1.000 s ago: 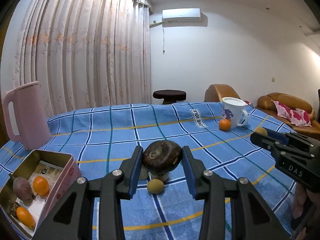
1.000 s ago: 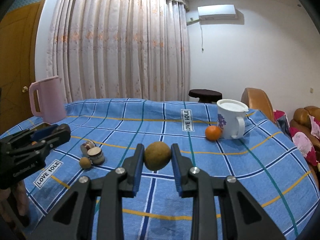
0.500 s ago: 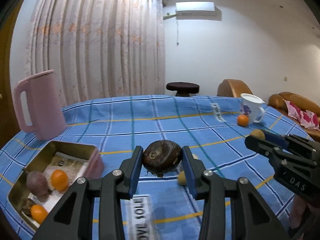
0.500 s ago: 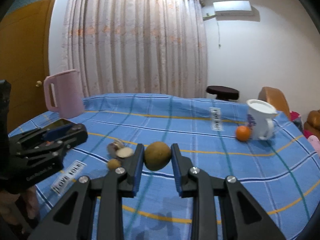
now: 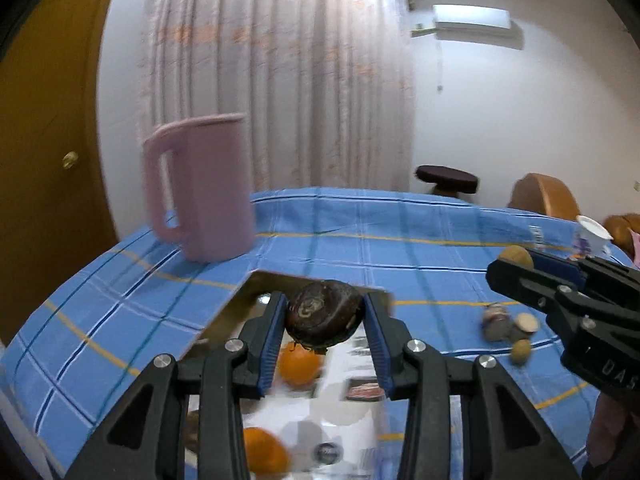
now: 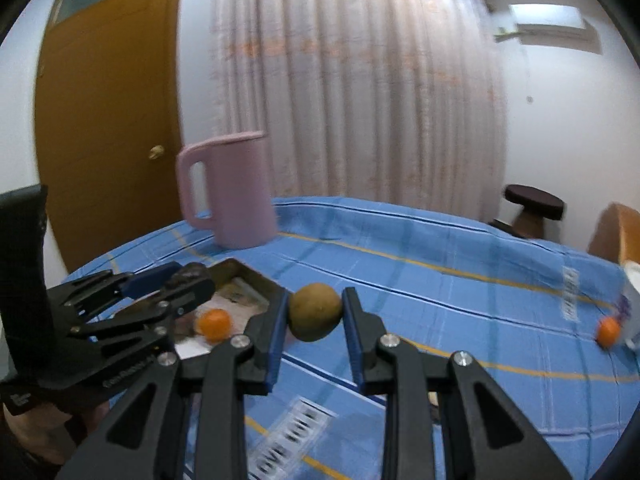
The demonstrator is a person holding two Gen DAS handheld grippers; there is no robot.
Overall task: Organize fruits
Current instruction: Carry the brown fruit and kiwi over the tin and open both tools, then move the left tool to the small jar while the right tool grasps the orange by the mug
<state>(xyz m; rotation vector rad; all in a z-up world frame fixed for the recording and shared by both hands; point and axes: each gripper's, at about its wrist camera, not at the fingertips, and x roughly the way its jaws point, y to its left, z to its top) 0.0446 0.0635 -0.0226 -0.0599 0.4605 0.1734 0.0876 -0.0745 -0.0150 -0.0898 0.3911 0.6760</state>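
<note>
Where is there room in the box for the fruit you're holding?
The tin box has two oranges along its left half, so that side is crowded. The pale floor on its right, beside the little dark packet, is bare. The cloth between box and pink jug is bare too.

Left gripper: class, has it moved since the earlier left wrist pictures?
Yes. The left gripper, shut on the dark fruit, has swung left to above the tin box near the pink jug.

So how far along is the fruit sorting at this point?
Partway. Done: oranges lie in the open tin. In hand: the left gripper holds a dark round fruit over the tin; the right gripper grips a brown fruit. Left: small pieces on the blue cloth, an orange by the mug.
</note>
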